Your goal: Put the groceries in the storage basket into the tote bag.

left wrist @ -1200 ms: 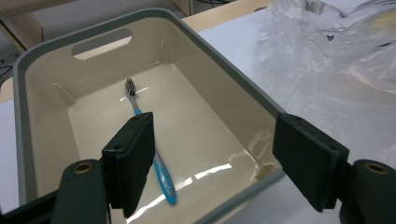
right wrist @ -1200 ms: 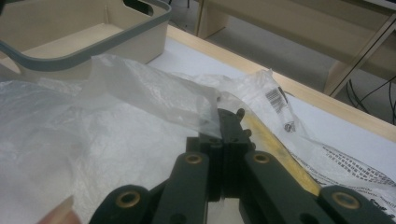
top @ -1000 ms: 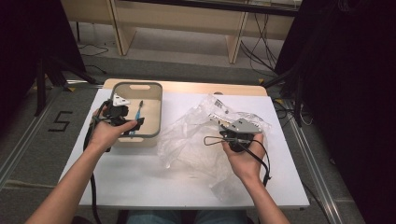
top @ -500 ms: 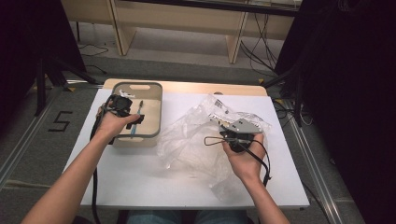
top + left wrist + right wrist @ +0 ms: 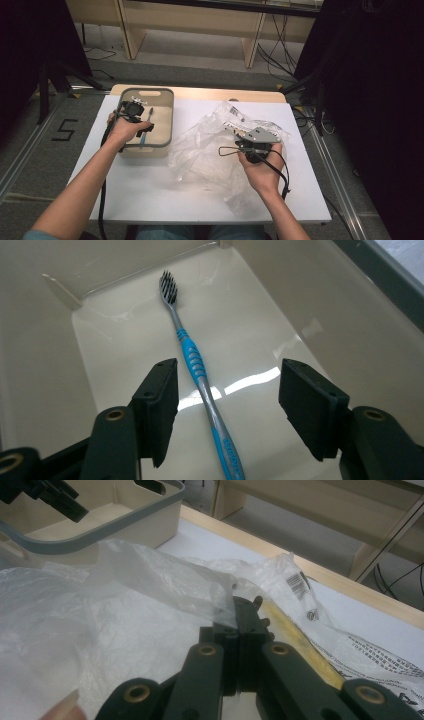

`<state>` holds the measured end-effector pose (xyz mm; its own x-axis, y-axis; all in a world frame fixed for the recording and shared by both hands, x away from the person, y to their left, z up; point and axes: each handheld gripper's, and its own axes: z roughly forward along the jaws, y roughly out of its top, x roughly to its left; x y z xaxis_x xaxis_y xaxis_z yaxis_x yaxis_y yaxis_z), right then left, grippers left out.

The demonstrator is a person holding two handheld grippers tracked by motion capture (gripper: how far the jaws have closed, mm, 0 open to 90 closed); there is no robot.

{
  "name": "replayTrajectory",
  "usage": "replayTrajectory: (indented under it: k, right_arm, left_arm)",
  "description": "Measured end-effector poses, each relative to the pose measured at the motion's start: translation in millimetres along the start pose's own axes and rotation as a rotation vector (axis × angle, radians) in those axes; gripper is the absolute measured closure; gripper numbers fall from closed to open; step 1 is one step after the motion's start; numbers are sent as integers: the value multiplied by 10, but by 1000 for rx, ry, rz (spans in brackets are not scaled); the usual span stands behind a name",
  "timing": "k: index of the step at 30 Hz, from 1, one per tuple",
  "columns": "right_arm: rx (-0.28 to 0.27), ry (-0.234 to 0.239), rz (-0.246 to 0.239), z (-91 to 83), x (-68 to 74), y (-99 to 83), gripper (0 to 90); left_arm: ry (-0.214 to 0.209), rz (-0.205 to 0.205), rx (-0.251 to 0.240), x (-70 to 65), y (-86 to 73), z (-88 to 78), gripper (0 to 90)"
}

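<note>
The toothbrush (image 5: 197, 369) lies flat in the bin (image 5: 165, 117) at the table's far left, its long axis running away from the wide-open left gripper (image 5: 227, 407), bristles far. The right gripper (image 5: 239, 630) is clamped on the plastic bag (image 5: 125, 625).

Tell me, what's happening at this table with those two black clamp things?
A person holds a gripper in each hand. The left gripper is open inside a beige bin, its jaws either side of a blue toothbrush lying on the bin's floor. The right gripper is shut on a crumpled clear plastic bag spread on the white table.
</note>
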<state>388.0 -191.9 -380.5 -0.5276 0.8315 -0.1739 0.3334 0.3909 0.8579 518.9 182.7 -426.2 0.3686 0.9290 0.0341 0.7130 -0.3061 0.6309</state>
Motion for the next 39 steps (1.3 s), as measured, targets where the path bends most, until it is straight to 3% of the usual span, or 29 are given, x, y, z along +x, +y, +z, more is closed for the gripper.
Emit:
replayTrajectory:
  k: [12,26,30,39]
  right_arm:
    - [5,2,6,-4,2,-4,900]
    - [4,-2,4,-8,-5,-5,900]
    - [3,-3,4,-11,-7,-5,900]
    - [4,-2,3,-10,-6,-9,900]
  left_arm:
    - [-14,-28,65,16,33,121,447]
    - [18,-5,52,32,202,120,450]
    - [37,9,70,37,217,146,454]
    - [36,18,115,40,210,187,455]
